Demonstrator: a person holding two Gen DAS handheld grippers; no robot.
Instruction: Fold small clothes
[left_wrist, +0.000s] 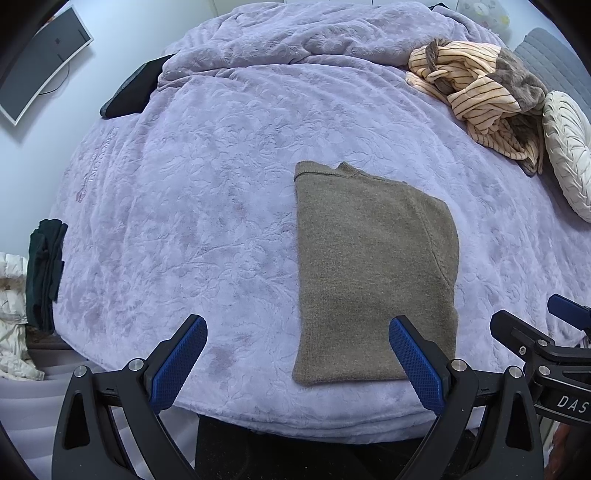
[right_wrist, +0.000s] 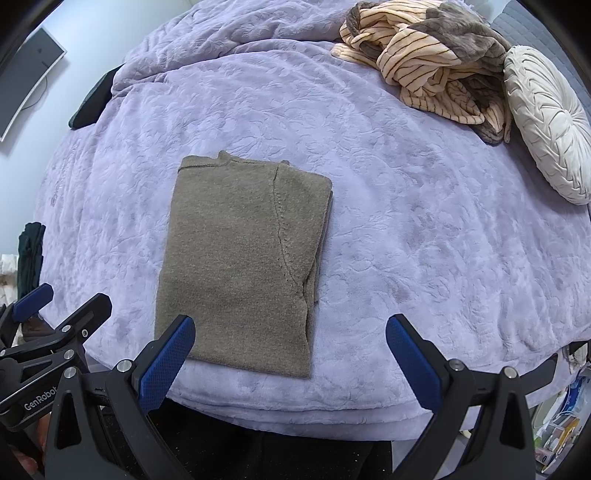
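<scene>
I see the olive-brown knitted sweater (left_wrist: 373, 273), folded into a rectangle, lying flat on my lilac embossed plush blanket (left_wrist: 207, 206). My left gripper (left_wrist: 297, 354) and right gripper (right_wrist: 290, 352) both stand spread wide, holding nothing.

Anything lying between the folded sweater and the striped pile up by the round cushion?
Nothing: only bare lavender bedspread separates the sweater from the striped pile, clearest in the right wrist view.

Black claw (left_wrist: 297, 354), blue textured pads (left_wrist: 415, 362).
</scene>
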